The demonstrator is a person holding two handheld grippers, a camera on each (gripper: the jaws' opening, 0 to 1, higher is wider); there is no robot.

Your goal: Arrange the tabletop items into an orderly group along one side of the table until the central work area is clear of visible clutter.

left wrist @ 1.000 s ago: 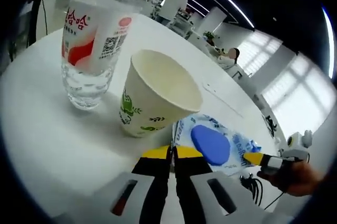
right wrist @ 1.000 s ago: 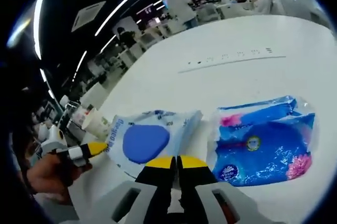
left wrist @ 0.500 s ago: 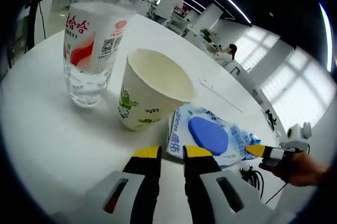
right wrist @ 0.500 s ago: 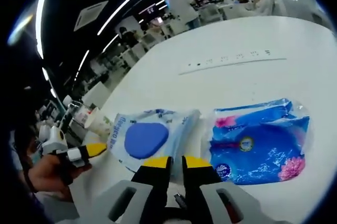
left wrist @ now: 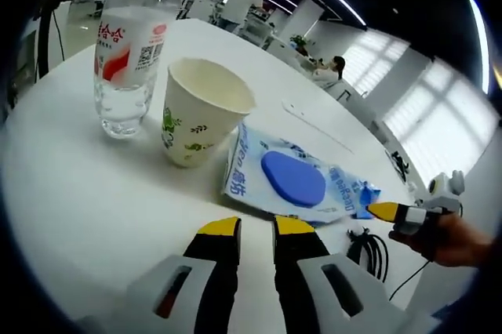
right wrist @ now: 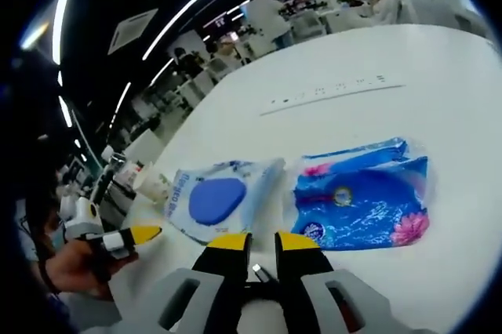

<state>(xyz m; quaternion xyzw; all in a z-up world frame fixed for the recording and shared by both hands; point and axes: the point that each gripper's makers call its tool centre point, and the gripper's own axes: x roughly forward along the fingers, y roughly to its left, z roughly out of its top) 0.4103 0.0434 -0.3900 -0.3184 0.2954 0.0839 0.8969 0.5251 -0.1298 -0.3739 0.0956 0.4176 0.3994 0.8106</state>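
One white round table (left wrist: 70, 193), glossy, in an open-plan office with ceiling light strips, desks and seated people behind. Left gripper view, left to right: one clear water bottle (left wrist: 125, 59) with red-white label, upright, near table's far-left side; one paper cup (left wrist: 196, 118) with green leaf print just beside it, upright, mouth open; one wet-wipe pack (left wrist: 286, 185) with blue oval flap, lying flat just beside cup, cannot tell if touching, long axis running from cup toward right edge; one black cable (left wrist: 369, 244) coiled at right. Left gripper (left wrist: 255, 228) low over bare table, yellow-tipped jaws slightly apart, holding nothing. Right gripper view, left to right: same wet-wipe pack, then one blue tissue pack (right wrist: 361, 205) flat beside it, long axis left-right, small gap between. Right gripper (right wrist: 255, 241) jaws slightly apart, nothing held.
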